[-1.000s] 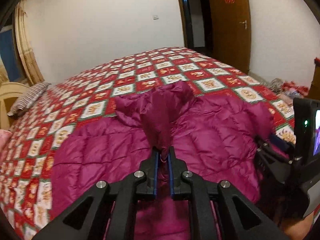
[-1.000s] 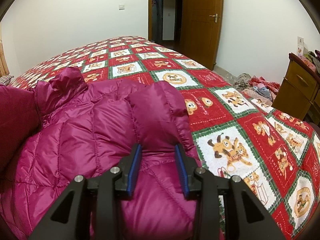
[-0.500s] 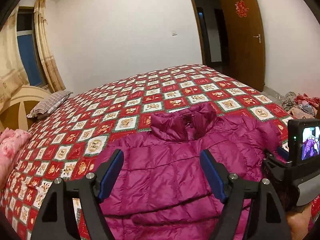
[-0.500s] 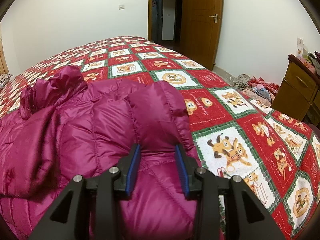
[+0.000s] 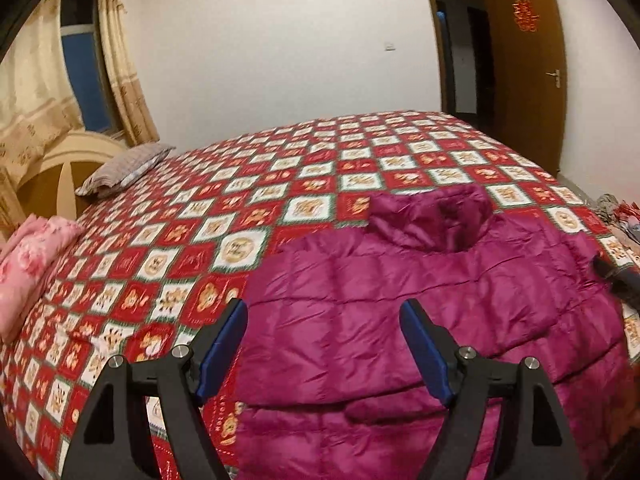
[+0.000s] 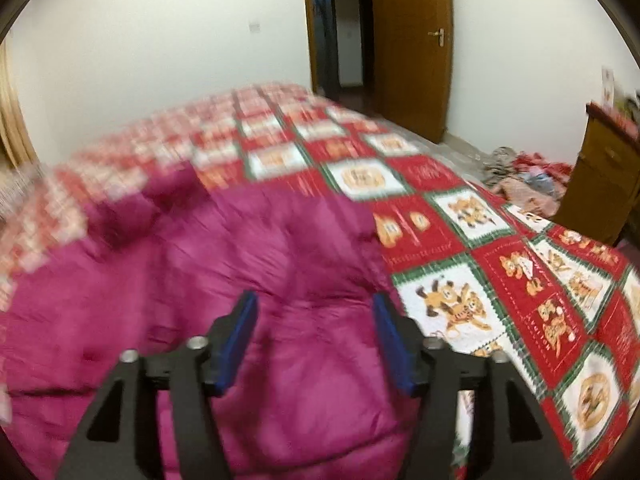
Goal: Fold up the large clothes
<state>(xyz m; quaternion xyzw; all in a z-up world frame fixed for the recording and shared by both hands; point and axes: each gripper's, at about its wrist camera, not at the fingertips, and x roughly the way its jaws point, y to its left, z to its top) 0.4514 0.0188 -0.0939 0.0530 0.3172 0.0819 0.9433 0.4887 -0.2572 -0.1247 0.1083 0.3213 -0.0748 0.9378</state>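
A magenta quilted down jacket lies spread on the bed, collar toward the far side and both sides folded in. My left gripper hovers open above the jacket's left part with nothing between its blue pads. In the right wrist view the same jacket fills the lower left, blurred. My right gripper is above the jacket's right edge, its jaws opening, pads clear of the fabric. The tip of the right gripper shows at the right edge of the left wrist view.
The bed carries a red, white and green checked quilt. A grey pillow and a pink folded blanket lie at the left. A wooden dresser and a clothes pile on the floor stand at the right, near an open door.
The left gripper let go of the jacket's folded part, opened wide and drew back leftwards. The right gripper, shut on the right sleeve fold, has opened and lifted off it.
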